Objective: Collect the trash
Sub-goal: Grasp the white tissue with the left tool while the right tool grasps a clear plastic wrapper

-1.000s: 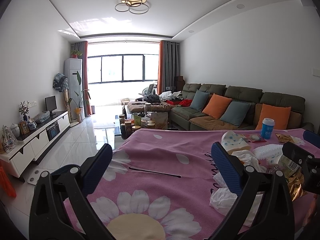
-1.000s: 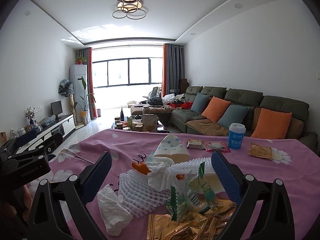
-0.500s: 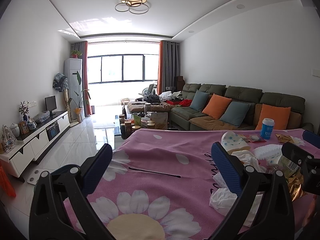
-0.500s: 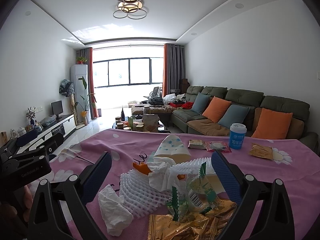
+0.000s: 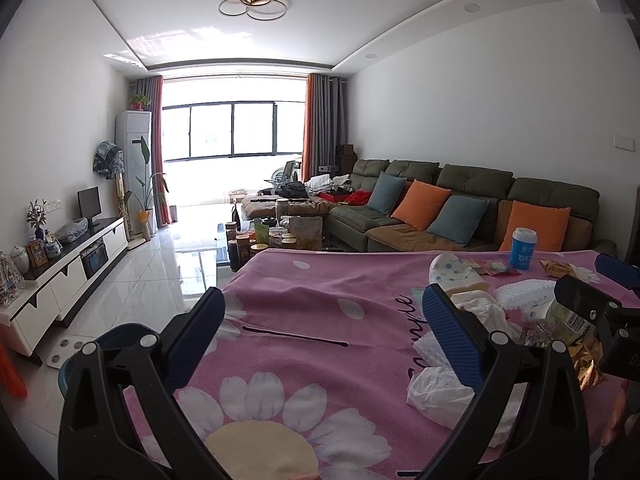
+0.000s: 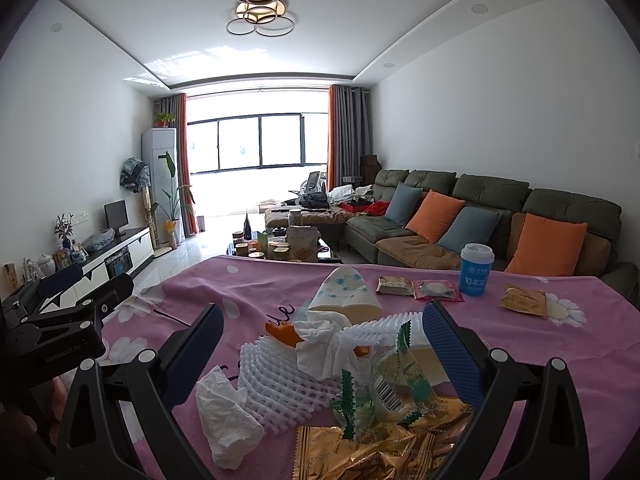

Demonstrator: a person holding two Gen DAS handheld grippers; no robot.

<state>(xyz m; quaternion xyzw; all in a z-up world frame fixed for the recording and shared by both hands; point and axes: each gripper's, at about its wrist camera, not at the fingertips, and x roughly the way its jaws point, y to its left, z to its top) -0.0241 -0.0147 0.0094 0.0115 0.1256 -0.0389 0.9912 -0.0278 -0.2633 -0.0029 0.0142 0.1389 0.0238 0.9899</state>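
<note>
The pink floral tablecloth point(image 5: 320, 320) is bare at ten o'clock, its left edge meeting open tiled floor point(image 5: 132, 292). The trash heap sits centre: white foam net point(image 6: 280, 376), long axis left-right, crumpled tissue point(image 6: 224, 412) at seven, gold wrapper point(image 6: 360, 452) nearest. Only the right view shows orange peel point(image 6: 282, 330). Left gripper point(image 5: 320, 340) and right gripper point(image 6: 322, 352) gape wide, empty.
</note>
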